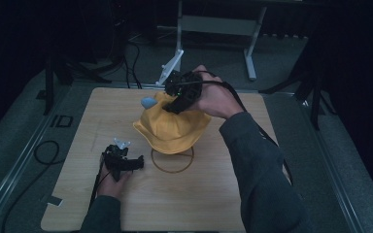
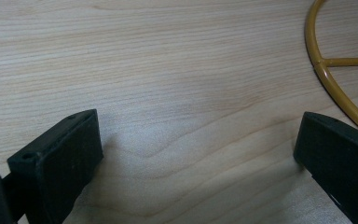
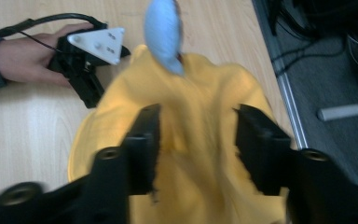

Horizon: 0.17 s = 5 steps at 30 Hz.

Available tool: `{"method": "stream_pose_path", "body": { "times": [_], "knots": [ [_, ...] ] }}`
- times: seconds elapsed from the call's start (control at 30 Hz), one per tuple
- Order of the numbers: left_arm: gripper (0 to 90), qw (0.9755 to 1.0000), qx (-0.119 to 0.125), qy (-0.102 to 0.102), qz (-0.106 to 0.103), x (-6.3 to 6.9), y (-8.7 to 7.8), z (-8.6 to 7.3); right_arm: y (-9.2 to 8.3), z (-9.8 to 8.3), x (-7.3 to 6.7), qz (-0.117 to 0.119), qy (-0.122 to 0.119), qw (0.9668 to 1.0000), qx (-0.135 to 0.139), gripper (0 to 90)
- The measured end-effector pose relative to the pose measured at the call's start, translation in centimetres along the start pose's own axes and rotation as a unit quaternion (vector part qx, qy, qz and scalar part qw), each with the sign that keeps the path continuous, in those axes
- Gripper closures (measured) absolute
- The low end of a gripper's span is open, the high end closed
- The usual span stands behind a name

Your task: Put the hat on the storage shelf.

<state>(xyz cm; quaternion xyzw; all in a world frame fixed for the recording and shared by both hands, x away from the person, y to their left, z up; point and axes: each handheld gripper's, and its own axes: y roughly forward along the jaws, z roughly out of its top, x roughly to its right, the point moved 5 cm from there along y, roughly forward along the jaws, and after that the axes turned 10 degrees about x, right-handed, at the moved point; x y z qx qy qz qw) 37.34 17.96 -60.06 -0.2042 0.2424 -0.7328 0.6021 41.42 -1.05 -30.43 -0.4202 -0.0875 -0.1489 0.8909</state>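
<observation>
Yellow hat between the right jaws

Yellow hat (image 3: 200,154) lies bunched between the right gripper (image 3: 196,140), whose spread jaws straddle the cloth without pinching it. Left gripper (image 2: 198,154) is released over bare table (image 2: 158,70), a gold ring (image 2: 328,74) beside one jaw.

Black letters (image 1: 61,121) on the grey floor mat left of the wooden table seem to read "ID"; nothing else is legible.

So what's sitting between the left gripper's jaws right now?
Nothing: in the left gripper view, bare wooden table lies between the open jaws, with the yellow wire ring off beside one jaw.
</observation>
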Motion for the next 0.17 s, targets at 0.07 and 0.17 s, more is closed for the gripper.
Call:
{"method": "stream_pose_path", "body": {
  "times": [0.07, 0.17],
  "knots": [
    [0.9, 1.0000, 0.000, 0.000, 0.000, 0.0, 0.0, 0.0, -0.6, -0.2, 0.3, -0.013, 0.008, 0.9999, 0.003, 38.8],
    [1.0, 1.0000, 0.000, 0.000, 0.000, 0.0, 0.0, 0.0, -1.9, -0.8, 0.8, -0.035, 0.018, 0.9992, 0.009, 32.0]
  ]
}}
